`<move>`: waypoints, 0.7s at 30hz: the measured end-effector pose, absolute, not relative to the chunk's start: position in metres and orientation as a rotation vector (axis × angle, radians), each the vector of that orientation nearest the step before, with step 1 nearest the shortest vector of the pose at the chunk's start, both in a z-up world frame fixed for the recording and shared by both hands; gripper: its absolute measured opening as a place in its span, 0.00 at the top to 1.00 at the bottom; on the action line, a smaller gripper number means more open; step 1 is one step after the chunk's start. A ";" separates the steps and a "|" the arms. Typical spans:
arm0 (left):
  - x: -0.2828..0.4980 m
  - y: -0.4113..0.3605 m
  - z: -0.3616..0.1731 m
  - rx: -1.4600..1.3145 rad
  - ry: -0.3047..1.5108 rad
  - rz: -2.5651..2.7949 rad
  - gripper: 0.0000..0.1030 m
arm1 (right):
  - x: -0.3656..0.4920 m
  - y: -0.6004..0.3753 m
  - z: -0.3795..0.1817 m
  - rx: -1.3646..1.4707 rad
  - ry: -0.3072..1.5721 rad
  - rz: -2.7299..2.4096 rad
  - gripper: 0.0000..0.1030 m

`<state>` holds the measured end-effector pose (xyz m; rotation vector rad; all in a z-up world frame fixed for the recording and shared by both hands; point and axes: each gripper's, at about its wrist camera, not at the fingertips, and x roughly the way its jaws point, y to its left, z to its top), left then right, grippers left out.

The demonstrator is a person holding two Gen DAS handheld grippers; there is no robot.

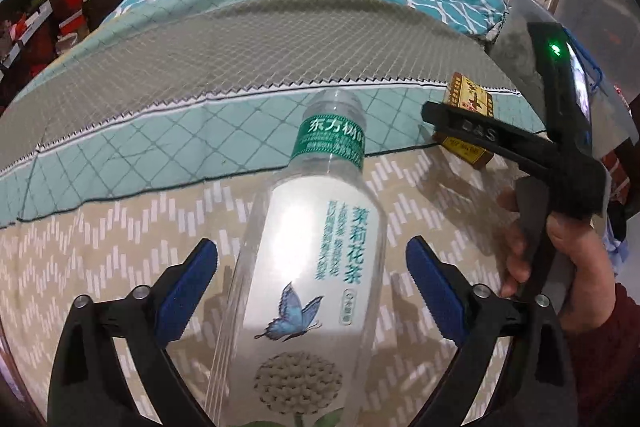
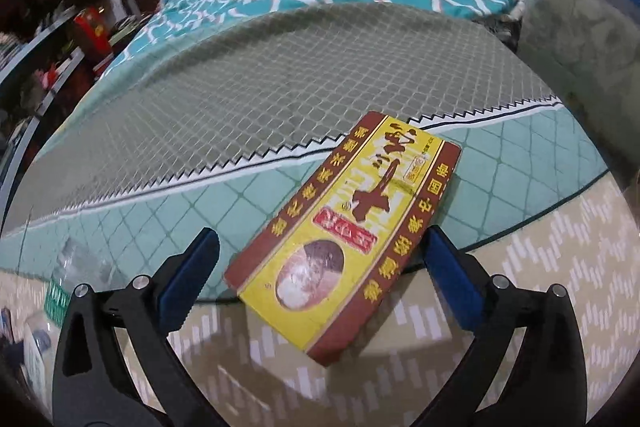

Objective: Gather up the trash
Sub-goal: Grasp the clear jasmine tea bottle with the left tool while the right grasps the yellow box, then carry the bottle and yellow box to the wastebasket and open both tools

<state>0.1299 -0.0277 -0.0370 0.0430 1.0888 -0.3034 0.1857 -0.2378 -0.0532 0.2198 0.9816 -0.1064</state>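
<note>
An empty clear plastic bottle, with a green neck band and a white butterfly label, lies on the beige patterned sheet, neck toward the teal quilted mattress. A flat yellow-and-maroon carton leans tilted against that mattress's edge, its lower end on the sheet.

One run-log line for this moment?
left gripper: open, straddling plastic bottle | right gripper: open, straddling yellow box | both items lying on bed, ungrasped
</note>
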 end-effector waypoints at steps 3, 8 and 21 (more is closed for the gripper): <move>0.130 -0.027 -0.045 0.033 1.121 -0.309 0.37 | 0.168 -0.241 -0.050 0.197 0.961 -0.056 0.25; 0.123 -0.027 -0.050 0.042 1.123 -0.320 0.40 | 0.117 -0.243 -0.040 0.145 0.942 0.010 0.31; 0.091 -0.100 -0.051 0.080 1.164 -0.576 0.41 | -0.023 -0.320 -0.031 0.285 0.851 -0.073 0.32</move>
